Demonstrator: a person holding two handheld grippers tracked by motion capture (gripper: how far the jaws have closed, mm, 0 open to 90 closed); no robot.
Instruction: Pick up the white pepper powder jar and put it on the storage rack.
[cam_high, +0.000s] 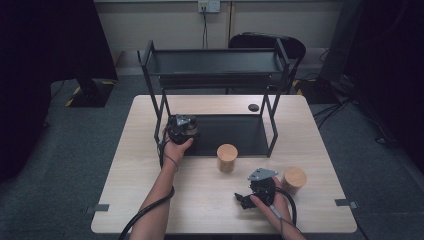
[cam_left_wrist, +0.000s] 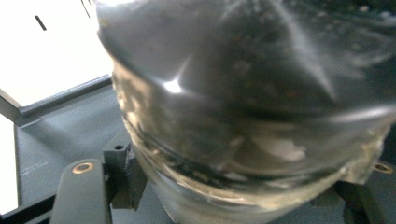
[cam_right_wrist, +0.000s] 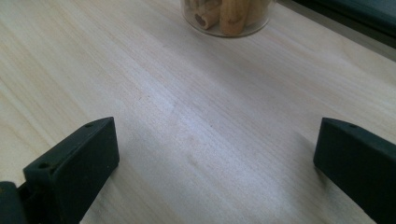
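- The bench (cam_high: 150, 200) is pale wood with fine straight grain.
- The rack (cam_high: 215, 65) at its far edge is black.
- The jar (cam_left_wrist: 252, 116) between the left gripper's (cam_high: 181, 129) black jaws is clear glass with dark, speckled contents.
- Two jars (cam_high: 226, 158) (cam_high: 294, 180) have tan wooden lids.
- The right gripper (cam_right_wrist: 210, 168) is black, with a grey plate.

Wooden table (cam_high: 150, 200), black rack (cam_high: 220, 75), two jars (cam_high: 226, 158)
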